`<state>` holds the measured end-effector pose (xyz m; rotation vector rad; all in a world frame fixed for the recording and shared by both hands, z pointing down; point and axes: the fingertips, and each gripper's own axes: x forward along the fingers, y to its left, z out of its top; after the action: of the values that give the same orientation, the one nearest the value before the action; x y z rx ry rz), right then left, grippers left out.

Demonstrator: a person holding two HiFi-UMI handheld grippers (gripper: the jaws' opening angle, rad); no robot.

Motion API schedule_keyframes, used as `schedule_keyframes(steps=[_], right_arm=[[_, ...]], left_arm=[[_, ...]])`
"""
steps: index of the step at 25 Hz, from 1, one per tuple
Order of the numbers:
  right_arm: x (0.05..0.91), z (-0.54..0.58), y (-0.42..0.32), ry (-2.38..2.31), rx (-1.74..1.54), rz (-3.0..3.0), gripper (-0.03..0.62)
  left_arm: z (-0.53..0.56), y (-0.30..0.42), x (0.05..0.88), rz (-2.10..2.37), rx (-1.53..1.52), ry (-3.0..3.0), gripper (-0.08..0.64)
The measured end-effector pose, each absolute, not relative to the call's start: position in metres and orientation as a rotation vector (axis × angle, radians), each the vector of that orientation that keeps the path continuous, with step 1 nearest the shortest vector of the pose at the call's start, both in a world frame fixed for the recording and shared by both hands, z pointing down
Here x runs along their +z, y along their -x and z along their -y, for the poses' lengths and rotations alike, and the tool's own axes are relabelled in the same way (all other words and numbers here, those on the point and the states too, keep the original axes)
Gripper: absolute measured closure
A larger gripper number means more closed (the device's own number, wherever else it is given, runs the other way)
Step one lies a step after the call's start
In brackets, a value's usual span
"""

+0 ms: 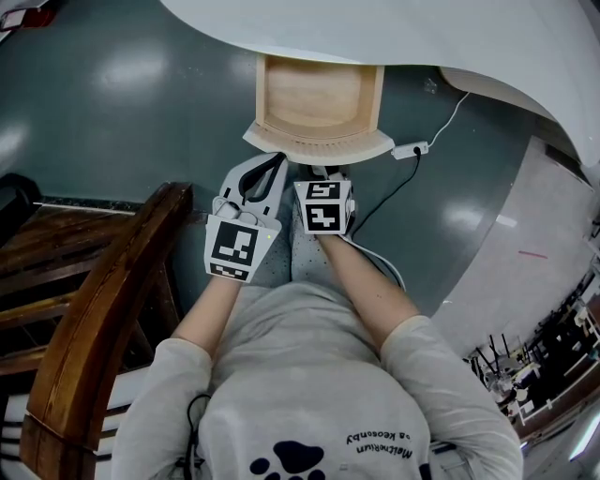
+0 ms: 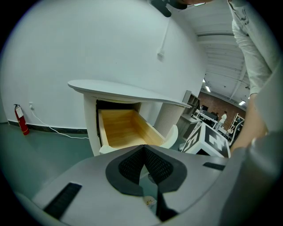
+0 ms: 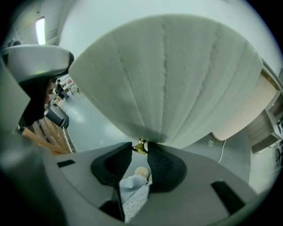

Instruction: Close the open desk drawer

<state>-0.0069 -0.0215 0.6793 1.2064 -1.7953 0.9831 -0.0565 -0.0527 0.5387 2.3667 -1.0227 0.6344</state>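
Left gripper [image 2: 144, 149]: jaws together, nothing between. Drawer [image 1: 319, 142]: open under white desk [image 1: 394, 33], long axis runs desk-to-person, curved front faces person. Right gripper [image 3: 140, 145]: narrow, clamped on brass knob [image 3: 140, 149]. Shirt print [image 1: 380, 439] illegible.

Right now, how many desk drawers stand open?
1: the wooden drawer, pulled out under the white desktop, its brass knob between the jaws of the right gripper. Others may be hidden.
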Motion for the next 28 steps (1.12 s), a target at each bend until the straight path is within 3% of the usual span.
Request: schedule_keyframes(steps=[28], right_arm=[[0.673, 0.085, 0.002, -1.247, 0.948, 1.857, 0.474]], left_arm=[[0.099, 0.056, 0.56, 1.057, 0.671, -2.361, 0.551]])
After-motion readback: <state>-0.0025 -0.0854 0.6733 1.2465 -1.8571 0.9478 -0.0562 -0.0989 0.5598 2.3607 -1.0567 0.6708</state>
